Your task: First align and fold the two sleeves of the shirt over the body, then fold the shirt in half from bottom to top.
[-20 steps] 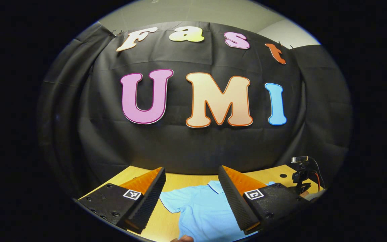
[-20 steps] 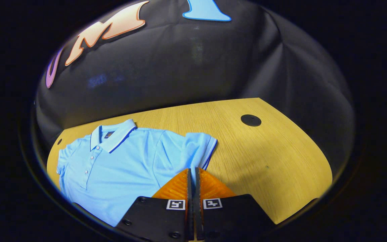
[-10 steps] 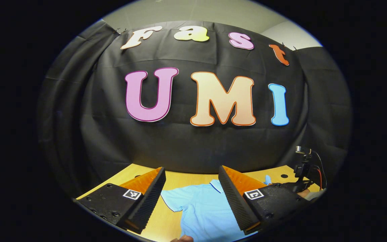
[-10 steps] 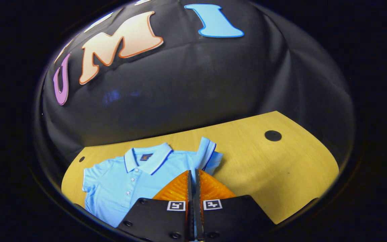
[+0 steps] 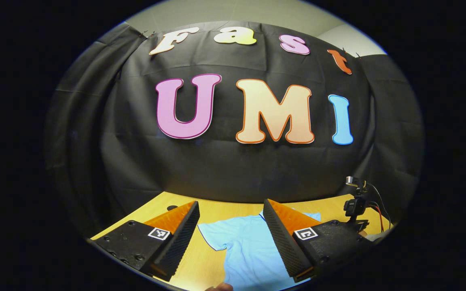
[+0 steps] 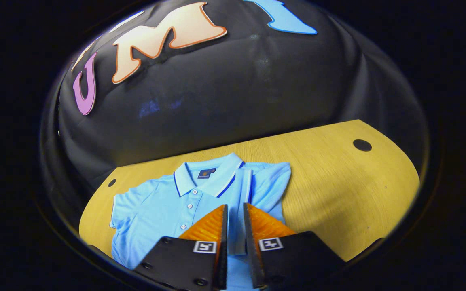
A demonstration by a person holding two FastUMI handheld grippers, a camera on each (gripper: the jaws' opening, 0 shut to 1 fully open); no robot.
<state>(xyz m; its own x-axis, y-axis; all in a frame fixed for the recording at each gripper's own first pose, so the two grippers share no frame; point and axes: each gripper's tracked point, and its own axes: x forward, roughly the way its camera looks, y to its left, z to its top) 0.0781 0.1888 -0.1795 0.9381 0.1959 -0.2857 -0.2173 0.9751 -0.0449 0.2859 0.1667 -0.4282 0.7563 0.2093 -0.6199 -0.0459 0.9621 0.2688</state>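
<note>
While the right gripper (image 6: 235,210) jaws stand slightly parted over the folded sleeve (image 6: 267,186), it may spring back; left gripper (image 5: 231,220) jaws spread; shirt (image 6: 168,210) flat on the counter (image 6: 338,182)

No wording could be read on anything apart from the booth wall's letters. The shirt (image 6: 164,206) carried a small dark label (image 6: 206,173) inside its collar (image 6: 208,178), just above the button placket (its print was too small to make out). Each gripper finger base bore a square black-and-white marker (image 5: 158,233), a pattern rather than text.
</note>
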